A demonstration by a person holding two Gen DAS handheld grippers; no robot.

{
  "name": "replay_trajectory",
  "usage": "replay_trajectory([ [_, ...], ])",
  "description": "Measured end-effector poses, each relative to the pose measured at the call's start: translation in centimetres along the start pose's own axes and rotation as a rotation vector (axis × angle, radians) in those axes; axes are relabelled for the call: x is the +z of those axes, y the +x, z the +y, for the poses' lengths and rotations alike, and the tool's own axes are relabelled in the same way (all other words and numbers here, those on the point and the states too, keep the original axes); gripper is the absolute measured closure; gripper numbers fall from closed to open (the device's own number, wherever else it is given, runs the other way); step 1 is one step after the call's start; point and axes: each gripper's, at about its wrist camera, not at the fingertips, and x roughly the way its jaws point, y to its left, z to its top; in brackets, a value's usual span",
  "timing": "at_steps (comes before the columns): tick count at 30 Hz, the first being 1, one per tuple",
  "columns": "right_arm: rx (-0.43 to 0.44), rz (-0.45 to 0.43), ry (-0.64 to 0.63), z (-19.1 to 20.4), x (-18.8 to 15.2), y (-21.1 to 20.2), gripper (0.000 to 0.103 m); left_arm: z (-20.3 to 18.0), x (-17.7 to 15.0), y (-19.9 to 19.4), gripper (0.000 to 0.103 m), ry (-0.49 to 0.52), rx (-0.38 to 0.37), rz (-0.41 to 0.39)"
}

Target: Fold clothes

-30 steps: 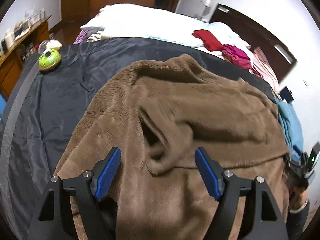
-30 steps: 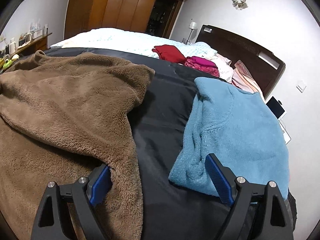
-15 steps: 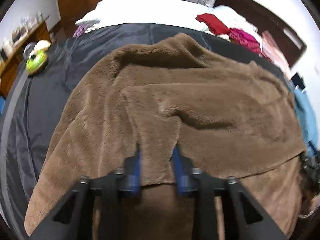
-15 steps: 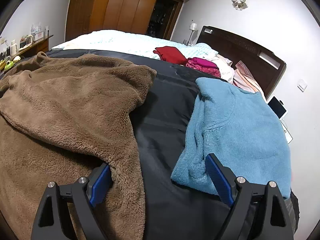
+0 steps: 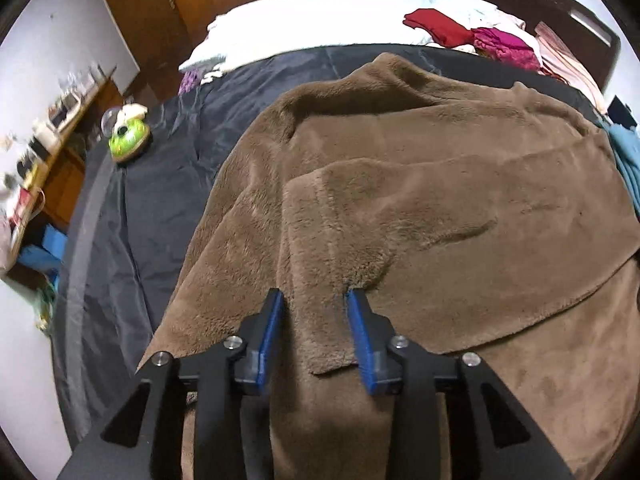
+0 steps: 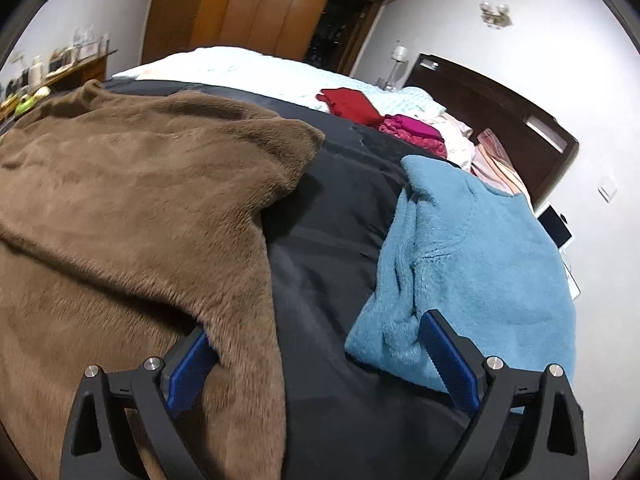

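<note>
Left wrist view: the brown fleece garment [image 5: 420,208] lies on the bed's dark cover [image 5: 160,200], one flap folded in; the left gripper [image 5: 316,300] has just been opening, fleece between loosened fingers; the right gripper [image 6: 316,340] gapes wide, empty; the blue fleece [image 6: 480,256] awaits folding.

plain brown fleece garment [image 5: 420,208], teal fleece top [image 6: 480,264], black bedcover [image 5: 160,200]

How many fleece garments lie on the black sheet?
2. The brown fleece is spread on the left, and the blue fleece lies at the right edge. The brown one may hide others.
</note>
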Motion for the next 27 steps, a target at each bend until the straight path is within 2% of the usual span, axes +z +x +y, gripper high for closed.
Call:
replay_trajectory([
  [1, 0.029, 0.002, 0.000, -0.3, -0.1, -0.5, 0.005, 0.1, 0.1, -0.5, 0.051, -0.007, -0.002, -0.018],
  [4, 0.148, -0.019, 0.062, -1.7, 0.8, -2.0, 0.005, 0.6, 0.4, -2.0, 0.038, -0.046, -0.029, -0.083],
  [6, 0.231, -0.036, 0.110, -2.6, 1.4, -3.0, 0.005, 0.5, 1.0, -2.3, 0.036, -0.062, -0.066, -0.110],
  [9, 0.330, -0.071, 0.151, -2.5, 4.2, -3.3, 0.005, -0.8, 2.0, -1.8, 0.034, -0.045, -0.095, -0.115],
  [12, 0.386, -0.085, 0.108, -0.2, 7.3, -2.1, 0.005, -2.5, 2.7, -0.4, 0.034, -0.010, -0.093, -0.101],
  [15, 0.475, -0.029, 0.037, 3.3, 10.0, 0.7, 0.005, -3.4, 3.2, 1.2, 0.034, -0.008, -0.090, -0.071],
  [17, 0.482, 0.009, 0.002, 5.4, 11.3, 2.6, 0.005, -3.2, 3.6, 2.1, 0.034, -0.024, -0.083, -0.060],
  [20, 0.442, 0.067, -0.024, 7.4, 12.4, 5.7, 0.005, -2.7, 4.1, 3.3, 0.034, -0.052, -0.074, -0.049],
  [24, 0.319, 0.156, 0.009, 6.6, 12.8, 10.2, 0.005, -2.2, 4.3, 3.9, 0.034, -0.065, -0.046, -0.059],
  [26, 0.316, 0.167, 0.060, 5.4, 12.6, 11.9, 0.004, -2.2, 4.1, 4.3, 0.033, -0.055, -0.018, -0.061],
  [27, 0.316, 0.165, 0.074, 5.0, 12.6, 12.3, 0.004, -1.9, 4.1, 4.6, 0.026, -0.062, -0.015, -0.059],
])
